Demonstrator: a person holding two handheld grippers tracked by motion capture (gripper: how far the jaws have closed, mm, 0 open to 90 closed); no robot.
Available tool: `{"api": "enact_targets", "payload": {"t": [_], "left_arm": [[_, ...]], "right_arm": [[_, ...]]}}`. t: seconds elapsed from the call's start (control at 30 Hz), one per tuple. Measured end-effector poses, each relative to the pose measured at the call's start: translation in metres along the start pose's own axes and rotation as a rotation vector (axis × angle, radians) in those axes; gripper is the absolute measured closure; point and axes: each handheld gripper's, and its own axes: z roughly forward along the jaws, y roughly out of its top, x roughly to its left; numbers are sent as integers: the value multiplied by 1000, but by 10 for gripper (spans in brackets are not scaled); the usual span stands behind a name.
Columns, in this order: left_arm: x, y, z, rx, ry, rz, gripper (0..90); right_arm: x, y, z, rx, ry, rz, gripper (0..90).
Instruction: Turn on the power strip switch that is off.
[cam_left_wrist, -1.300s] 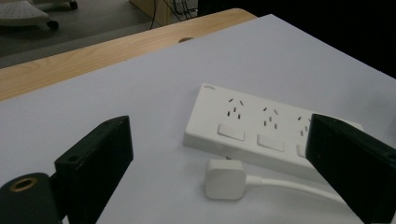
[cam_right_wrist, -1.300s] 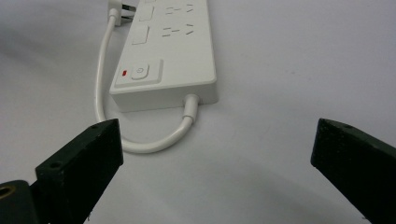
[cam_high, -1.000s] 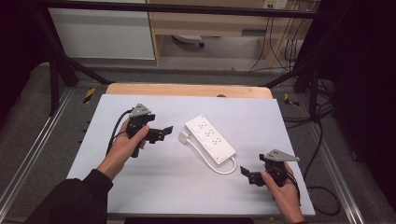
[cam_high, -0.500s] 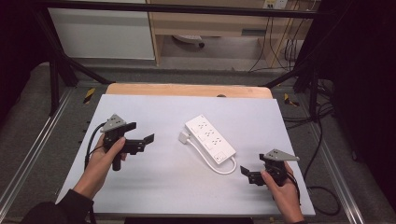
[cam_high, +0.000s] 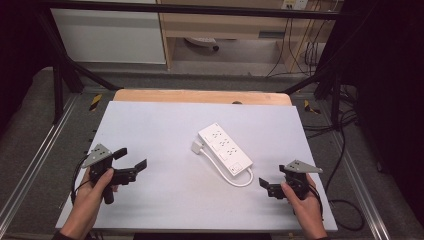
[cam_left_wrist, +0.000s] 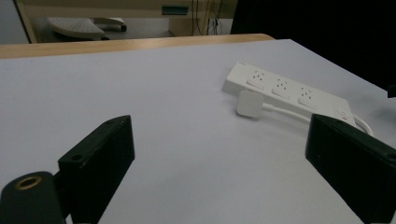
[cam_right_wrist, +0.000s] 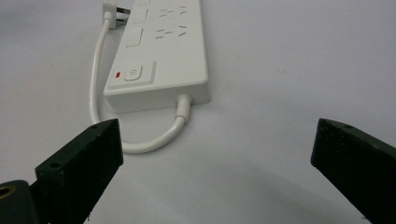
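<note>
So I'm hovering both wide-open, empty grippers, left gripper (cam_high: 131, 165) and right gripper (cam_high: 266, 186), near the power strip (cam_high: 225, 148); next I probably close in on its plug (cam_high: 197, 148).

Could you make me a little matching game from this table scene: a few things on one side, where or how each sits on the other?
Things:
1. power strip
2. plug
3. left tongs
4. right tongs

Places or states:
A. open, at the table's near left
B. lying beside the strip, on its short cord
C. open, near the cord loop
D. slantwise at mid-table

Pairs: 1-D, 2-B, 3-A, 4-C
</note>
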Motion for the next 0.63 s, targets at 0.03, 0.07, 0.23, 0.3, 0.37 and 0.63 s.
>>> {"api": "enact_targets", "payload": {"t": [0.03,0.07,0.23,0.3,0.37,0.63], "left_arm": [[1,-4,-2,-3,7,-1,85],[2,-8,-4,-7,11,-2,89],[-3,-30,-9,13,-10,-19,90],[-6,-38,-8,41,-14,-5,88],[-8,-43,-7,65,-7,-1,88],[-17,-49,-1,112,3,61,90]], "right_arm": [[0,0,0,1,1,-1,27],[0,0,0,4,2,-2,27],[-1,0,1,6,-3,5,26],[-2,0,1,8,-9,3,27],[-2,-1,1,12,-13,2,27],[-11,-6,13,82,-95,30,26]]}}
